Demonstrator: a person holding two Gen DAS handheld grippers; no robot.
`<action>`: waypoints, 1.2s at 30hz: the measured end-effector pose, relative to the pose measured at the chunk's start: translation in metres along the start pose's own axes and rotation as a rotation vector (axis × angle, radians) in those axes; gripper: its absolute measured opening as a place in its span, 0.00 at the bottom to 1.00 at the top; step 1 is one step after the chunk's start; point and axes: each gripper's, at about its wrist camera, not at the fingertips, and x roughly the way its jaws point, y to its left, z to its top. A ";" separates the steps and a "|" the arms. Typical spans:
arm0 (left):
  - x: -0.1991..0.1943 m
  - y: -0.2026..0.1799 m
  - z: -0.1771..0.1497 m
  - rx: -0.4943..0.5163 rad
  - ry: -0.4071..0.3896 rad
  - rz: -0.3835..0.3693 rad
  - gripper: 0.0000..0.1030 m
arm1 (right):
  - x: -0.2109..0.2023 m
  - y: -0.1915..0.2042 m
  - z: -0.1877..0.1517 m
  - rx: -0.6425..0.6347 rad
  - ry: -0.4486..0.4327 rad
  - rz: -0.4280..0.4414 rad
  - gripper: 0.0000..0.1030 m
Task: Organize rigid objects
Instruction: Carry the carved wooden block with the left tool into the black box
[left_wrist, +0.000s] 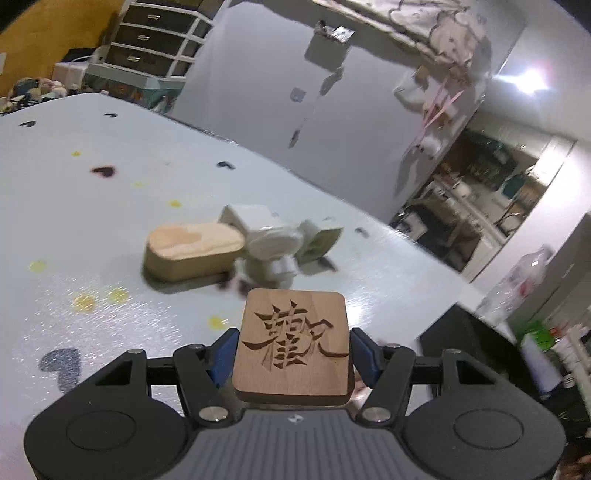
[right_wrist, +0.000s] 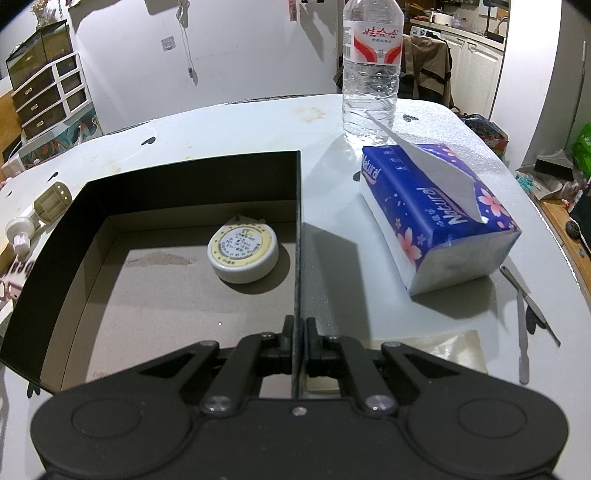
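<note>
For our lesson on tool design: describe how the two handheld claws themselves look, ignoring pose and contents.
Both share a wide dark body with two round raised discs, angular black linkage arms and silver pivot screws. The left claw has blue finger pads and a grey ribbed centre panel. The right claw looks black all over. No cables, sleeves or markings are visible.

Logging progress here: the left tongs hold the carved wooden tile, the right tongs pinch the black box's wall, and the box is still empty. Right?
Not quite: the black open-topped cardboard box is not empty. The right wrist view shows a round white tape-measure case lying inside. The rest holds: left tongs grip the square carved wooden tile, right tongs pinch the box wall.
</note>
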 end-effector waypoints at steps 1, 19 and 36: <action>-0.002 -0.004 0.001 0.002 -0.003 -0.014 0.62 | 0.000 0.000 0.000 0.000 0.000 0.000 0.04; 0.037 -0.149 0.000 0.079 0.215 -0.406 0.62 | 0.001 0.000 -0.001 0.001 0.000 -0.002 0.04; 0.127 -0.228 -0.057 0.073 0.461 -0.221 0.62 | 0.002 0.001 -0.001 0.002 0.002 -0.003 0.04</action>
